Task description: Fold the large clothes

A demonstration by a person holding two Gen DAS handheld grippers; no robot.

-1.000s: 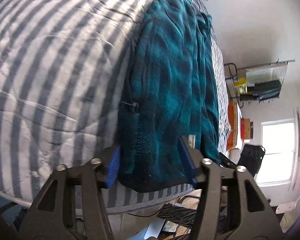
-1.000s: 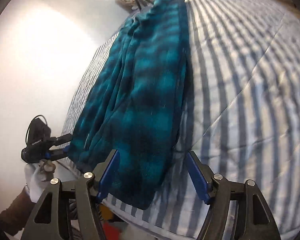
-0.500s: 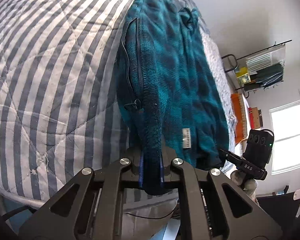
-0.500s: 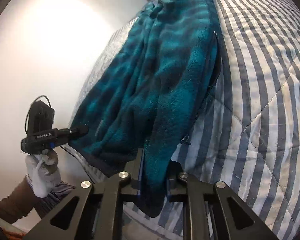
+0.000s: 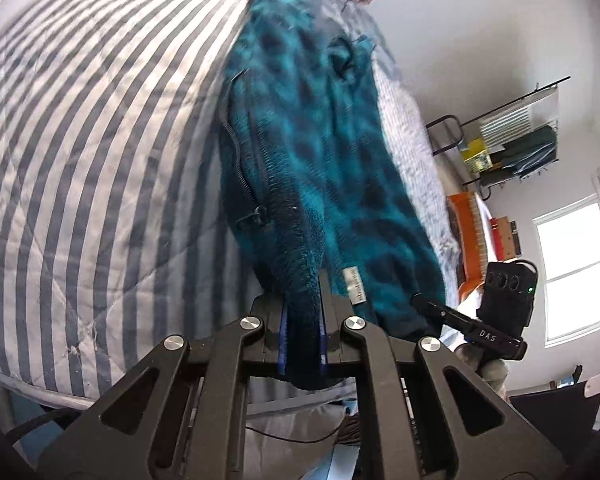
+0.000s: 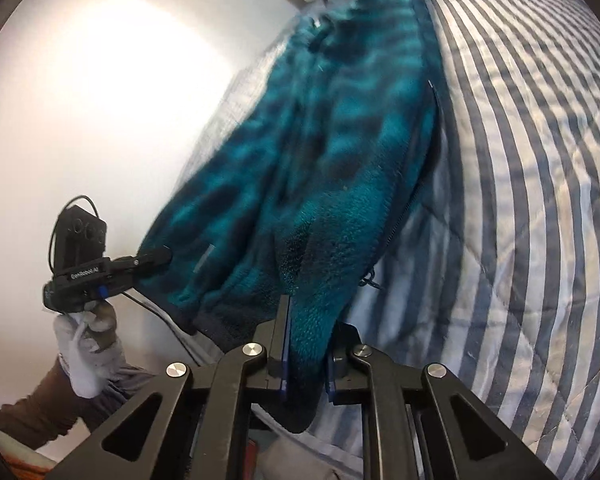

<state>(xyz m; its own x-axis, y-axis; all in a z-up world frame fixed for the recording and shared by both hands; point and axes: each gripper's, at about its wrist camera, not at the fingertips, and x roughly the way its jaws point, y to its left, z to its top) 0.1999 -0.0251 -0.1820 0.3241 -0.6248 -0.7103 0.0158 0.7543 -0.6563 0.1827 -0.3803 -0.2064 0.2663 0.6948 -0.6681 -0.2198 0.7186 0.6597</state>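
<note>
A teal fleece jacket [image 5: 320, 152] with a dark zipper lies lengthwise on a bed with a grey-and-white striped quilt [image 5: 92, 152]. My left gripper [image 5: 302, 344] is shut on the jacket's near hem corner by the zipper. My right gripper [image 6: 306, 356] is shut on the other near hem corner of the jacket [image 6: 332, 168]. Both corners are lifted off the quilt [image 6: 540, 200]. Each gripper shows in the other's view: the right one [image 5: 480, 332] and the left one [image 6: 112, 268], both at the jacket's edge.
The bed's near edge runs just under both grippers. A metal rack with folded items [image 5: 512, 148] and a bright window [image 5: 576, 268] stand beyond the bed. A gloved hand [image 6: 84, 344] holds the left gripper. A white wall [image 6: 100, 100] is on that side.
Both grippers went from open around the hem to shut on it. They have since lifted the hem corners, and the jacket's near end has risen off the quilt.
</note>
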